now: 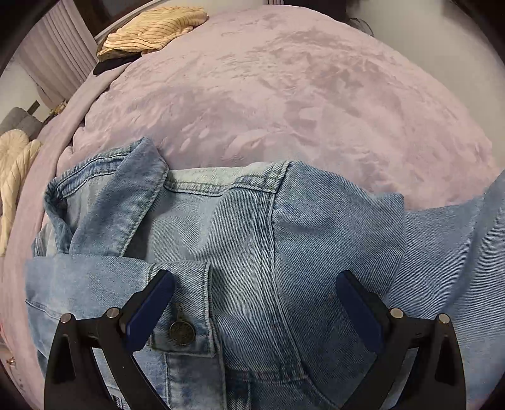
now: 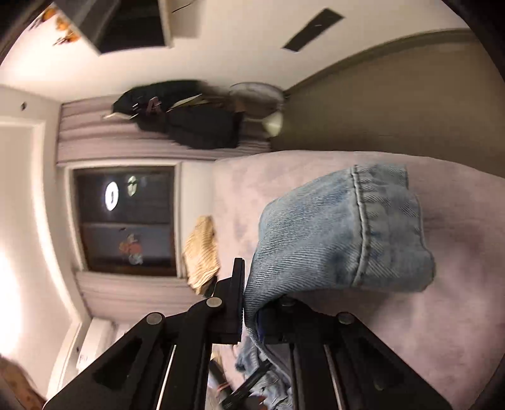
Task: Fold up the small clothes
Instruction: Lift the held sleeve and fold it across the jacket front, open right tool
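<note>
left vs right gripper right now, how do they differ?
The left gripper is open over the denim jacket, gripping nothing; the right gripper is shut on the jacket's cuff. Left looks down at the lilac blanket; right's view is rolled sideways. Both have black fingers.

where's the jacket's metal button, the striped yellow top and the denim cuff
metal button point(image 1: 181, 331), left wrist view, centre of its face
striped yellow top point(image 1: 154, 30), left wrist view, middle of the folded fabric
denim cuff point(image 2: 388, 217), right wrist view, beside the stitched hem
</note>
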Demonstrator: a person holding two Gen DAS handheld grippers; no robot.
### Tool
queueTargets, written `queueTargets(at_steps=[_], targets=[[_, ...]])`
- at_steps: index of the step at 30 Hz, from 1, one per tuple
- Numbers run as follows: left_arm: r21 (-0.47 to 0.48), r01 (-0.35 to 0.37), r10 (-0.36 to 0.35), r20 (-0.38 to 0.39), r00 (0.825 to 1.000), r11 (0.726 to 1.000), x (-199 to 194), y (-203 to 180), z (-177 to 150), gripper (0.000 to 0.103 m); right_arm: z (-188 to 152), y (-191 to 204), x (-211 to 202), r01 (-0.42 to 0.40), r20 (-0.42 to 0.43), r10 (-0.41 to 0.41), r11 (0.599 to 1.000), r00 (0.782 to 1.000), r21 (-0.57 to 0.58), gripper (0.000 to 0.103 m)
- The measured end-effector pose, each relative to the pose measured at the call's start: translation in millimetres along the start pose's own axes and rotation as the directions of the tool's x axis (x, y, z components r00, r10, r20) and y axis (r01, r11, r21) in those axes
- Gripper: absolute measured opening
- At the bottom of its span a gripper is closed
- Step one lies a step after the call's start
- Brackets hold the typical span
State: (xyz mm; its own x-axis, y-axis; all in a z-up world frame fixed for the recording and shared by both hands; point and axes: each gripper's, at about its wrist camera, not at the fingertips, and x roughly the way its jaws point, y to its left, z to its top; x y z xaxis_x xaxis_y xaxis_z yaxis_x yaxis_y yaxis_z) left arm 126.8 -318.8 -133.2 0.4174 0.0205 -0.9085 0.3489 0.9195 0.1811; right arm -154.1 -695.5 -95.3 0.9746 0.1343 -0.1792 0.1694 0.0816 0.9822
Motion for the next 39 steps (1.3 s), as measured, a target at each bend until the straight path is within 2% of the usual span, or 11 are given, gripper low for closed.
queueTargets(at_steps=[4,7,12,16,19,21,26,28,31,34,39], targets=[[0.009,-0.009,0.009,-0.018,1.000,1.000,8,-2,4,0.103,-19,42,15,-0.104,-0.086,0.097,0.991,0.992,-0.079,0.007],[-0.010,0.067,-0.067,-0.032,0.997,0.998,-1,14,9,0.103,-39,74,35,-0.126,-0.158,0.102,0.981,0.982,-0.147,0.007],[-0.077,0.153,-0.152,0.013,0.988,0.985,-31,75,7,0.103,-79,130,87,-0.074,-0.262,-0.012,0.946,0.965,-0.315,0.007],[-0.121,0.143,-0.138,0.053,0.989,0.982,-52,149,-7,0.103,-141,166,149,-0.069,-0.353,-0.112,0.884,0.929,-0.462,0.007],[-0.167,0.089,-0.079,0.062,0.995,0.982,-59,210,-28,0.103,-210,181,207,-0.090,-0.432,-0.200,0.822,0.880,-0.563,0.007],[-0.204,0.038,-0.027,0.055,0.998,0.978,-58,253,-45,0.103,-269,182,252,-0.117,-0.491,-0.274,0.770,0.827,-0.627,0.007],[-0.290,-0.077,0.069,-0.036,0.997,0.954,-39,339,-92,0.103,-410,117,347,-0.101,-0.561,-0.530,0.664,0.636,-0.741,0.007],[-0.320,-0.096,0.077,-0.070,0.995,0.942,-33,360,-112,0.103,-438,82,371,-0.035,-0.529,-0.625,0.627,0.574,-0.778,0.007],[-0.352,-0.086,0.056,-0.096,0.994,0.932,-25,376,-134,0.103,-446,52,386,0.063,-0.490,-0.690,0.610,0.532,-0.790,0.017],[-0.378,-0.049,0.012,-0.099,0.995,0.924,-21,383,-148,0.103,-439,53,372,0.067,-0.523,-0.658,0.654,0.542,-0.753,0.062],[-0.421,0.007,-0.048,-0.086,0.995,0.907,-23,394,-159,0.103,-422,80,357,0.134,-0.451,-0.650,0.646,0.612,-0.751,0.067]])
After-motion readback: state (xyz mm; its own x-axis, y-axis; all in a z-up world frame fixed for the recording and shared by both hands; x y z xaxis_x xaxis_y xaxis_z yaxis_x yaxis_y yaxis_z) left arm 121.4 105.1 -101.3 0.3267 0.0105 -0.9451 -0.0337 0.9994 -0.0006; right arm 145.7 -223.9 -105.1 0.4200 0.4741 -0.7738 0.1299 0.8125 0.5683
